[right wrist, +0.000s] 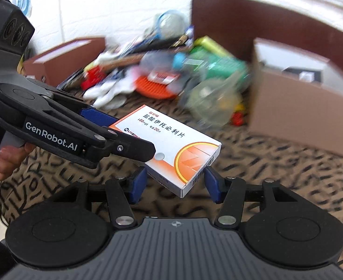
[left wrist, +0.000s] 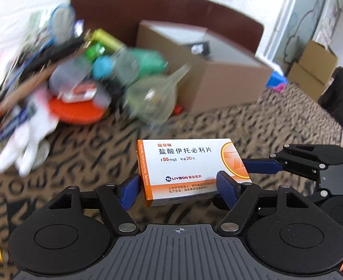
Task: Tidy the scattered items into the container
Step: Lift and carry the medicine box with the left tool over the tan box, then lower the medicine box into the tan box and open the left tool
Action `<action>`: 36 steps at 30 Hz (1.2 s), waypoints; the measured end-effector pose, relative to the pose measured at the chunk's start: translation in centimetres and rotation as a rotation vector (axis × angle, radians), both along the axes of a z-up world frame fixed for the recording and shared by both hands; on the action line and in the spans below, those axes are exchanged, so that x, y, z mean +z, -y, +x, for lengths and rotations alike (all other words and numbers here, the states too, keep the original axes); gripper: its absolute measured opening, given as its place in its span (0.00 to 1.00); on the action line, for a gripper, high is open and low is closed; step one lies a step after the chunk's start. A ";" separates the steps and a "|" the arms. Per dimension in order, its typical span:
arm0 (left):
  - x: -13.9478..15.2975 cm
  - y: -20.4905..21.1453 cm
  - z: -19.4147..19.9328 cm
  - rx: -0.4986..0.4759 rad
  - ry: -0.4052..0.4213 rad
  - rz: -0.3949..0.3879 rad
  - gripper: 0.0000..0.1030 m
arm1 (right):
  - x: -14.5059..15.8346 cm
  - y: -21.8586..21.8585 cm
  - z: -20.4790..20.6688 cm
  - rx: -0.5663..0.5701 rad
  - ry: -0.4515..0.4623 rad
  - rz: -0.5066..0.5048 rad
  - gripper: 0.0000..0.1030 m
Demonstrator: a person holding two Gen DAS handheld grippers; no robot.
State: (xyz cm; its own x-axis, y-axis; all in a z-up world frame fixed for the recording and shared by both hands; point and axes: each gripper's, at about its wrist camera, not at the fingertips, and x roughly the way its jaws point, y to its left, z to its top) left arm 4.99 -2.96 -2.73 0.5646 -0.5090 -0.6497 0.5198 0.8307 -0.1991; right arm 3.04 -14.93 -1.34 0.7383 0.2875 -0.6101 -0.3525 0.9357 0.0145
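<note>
One medicine box (left wrist: 185,170) held by two tongs; blurred pile (left wrist: 61,77) seemingly uncountable.

A white-and-orange pill box (left wrist: 190,170) is held off the patterned carpet, tilted, printed face up. Beyond it a blurred heap of items (left wrist: 78,79) lies beside an open cardboard container (left wrist: 218,81) on the carpet.
</note>
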 end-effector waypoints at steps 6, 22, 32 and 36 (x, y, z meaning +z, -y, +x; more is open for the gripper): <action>4.6 4.2 2.4 -0.036 0.088 -0.050 0.71 | 4.1 3.7 1.0 -0.057 0.119 -0.022 0.58; 11.6 14.2 13.1 -0.061 0.229 -0.058 0.73 | 10.6 12.2 11.0 -0.140 0.245 -0.072 0.58; 6.8 15.5 17.3 -0.047 0.115 -0.024 0.73 | 6.9 13.2 14.8 -0.070 0.127 -0.101 0.58; 5.9 15.8 18.1 -0.048 0.094 -0.011 0.75 | 6.1 13.9 15.6 -0.063 0.093 -0.077 0.58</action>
